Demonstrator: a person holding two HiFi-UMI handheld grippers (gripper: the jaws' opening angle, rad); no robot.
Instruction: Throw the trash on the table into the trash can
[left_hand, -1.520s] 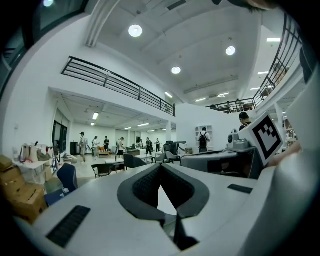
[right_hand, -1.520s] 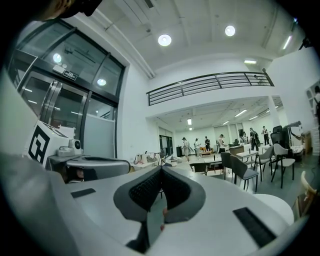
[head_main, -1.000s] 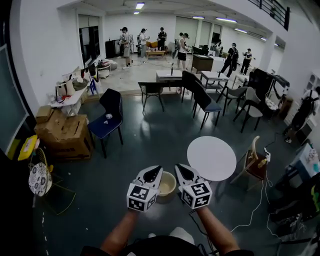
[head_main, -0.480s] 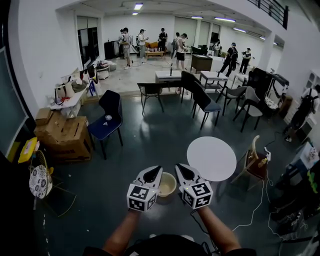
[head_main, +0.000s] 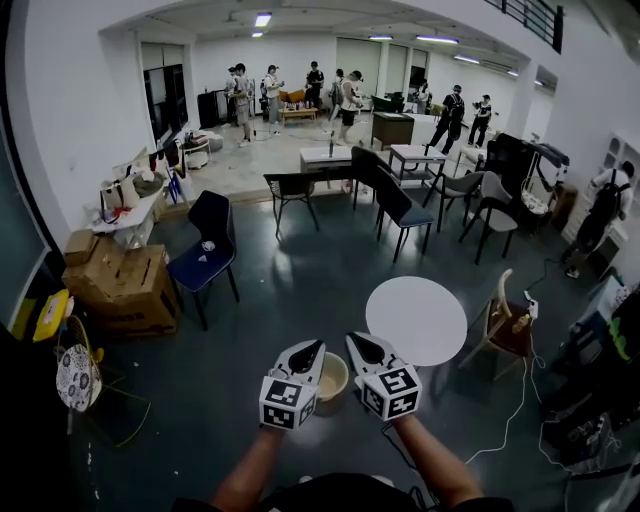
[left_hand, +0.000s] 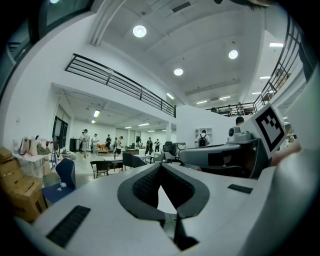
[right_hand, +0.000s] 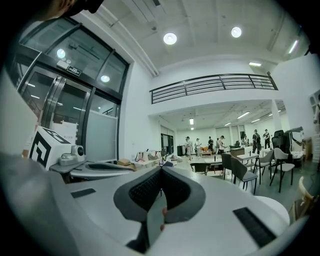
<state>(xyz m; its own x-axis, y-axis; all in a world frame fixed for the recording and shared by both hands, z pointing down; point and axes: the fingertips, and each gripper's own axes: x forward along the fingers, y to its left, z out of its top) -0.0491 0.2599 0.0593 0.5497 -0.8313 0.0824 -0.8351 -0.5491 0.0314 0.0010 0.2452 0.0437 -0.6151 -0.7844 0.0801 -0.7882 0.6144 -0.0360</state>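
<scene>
A round white table (head_main: 416, 320) stands ahead on the right, and I see no trash on its top. On the floor a beige trash can (head_main: 333, 378) shows between my two grippers. My left gripper (head_main: 316, 345) is held to the left of the can, with its jaws closed tip to tip and nothing in them (left_hand: 160, 166). To the can's right is my right gripper (head_main: 352, 338), shut and empty too (right_hand: 161, 169). Both point forward into the room, side by side. Each gripper view shows the other gripper's marker cube (left_hand: 270, 127) (right_hand: 47, 145).
Cardboard boxes (head_main: 125, 280) and a blue chair (head_main: 205, 255) stand at the left. Dark chairs (head_main: 400, 210) and small tables fill the middle distance. A wooden chair (head_main: 505, 320) and floor cables (head_main: 500, 420) lie right of the round table. Several people stand at the far end.
The head view has shifted a little, so the room sits slightly lower and further left. Both grippers stay shut, side by side over the trash can.
</scene>
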